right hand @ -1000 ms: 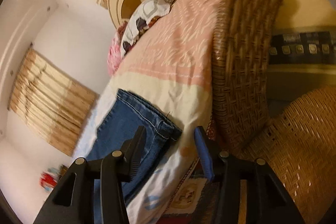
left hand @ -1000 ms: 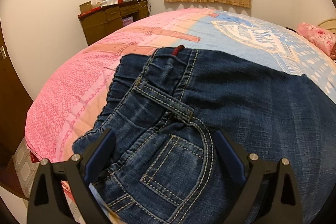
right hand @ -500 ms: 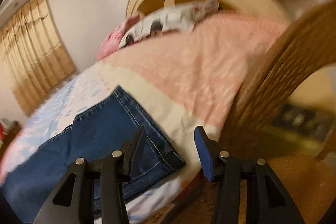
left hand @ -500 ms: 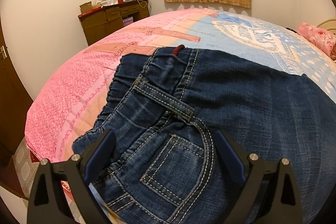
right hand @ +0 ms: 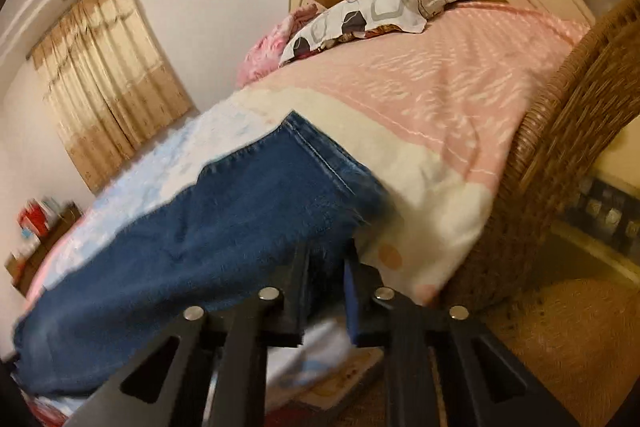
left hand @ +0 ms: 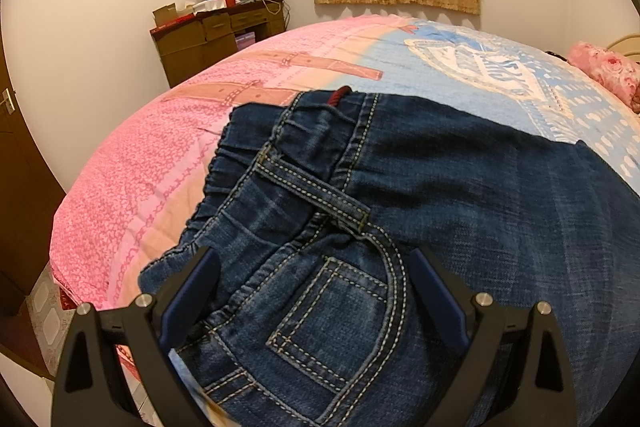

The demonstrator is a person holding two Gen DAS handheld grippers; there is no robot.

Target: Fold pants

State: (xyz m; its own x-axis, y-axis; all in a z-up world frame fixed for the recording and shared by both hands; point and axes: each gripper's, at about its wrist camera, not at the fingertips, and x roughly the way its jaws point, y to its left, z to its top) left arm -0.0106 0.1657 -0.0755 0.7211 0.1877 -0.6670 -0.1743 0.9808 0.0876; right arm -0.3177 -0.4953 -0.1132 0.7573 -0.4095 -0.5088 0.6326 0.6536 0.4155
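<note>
The right hand-held gripper (right hand: 326, 259) is closing on the jeans (right hand: 224, 223) hem at six o'clock, while the left hand-held gripper (left hand: 314, 291) is hovering released over the waistband.

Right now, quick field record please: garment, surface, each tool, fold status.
garment: blue jeans, spread flat, waistband toward left tool
surface: bed with pink and blue bedspread
left tool: open, straddling the coin pocket, no grip
right tool: jaws closing on the leg hem end, denim between them
fold status: no fold visible yet
</note>
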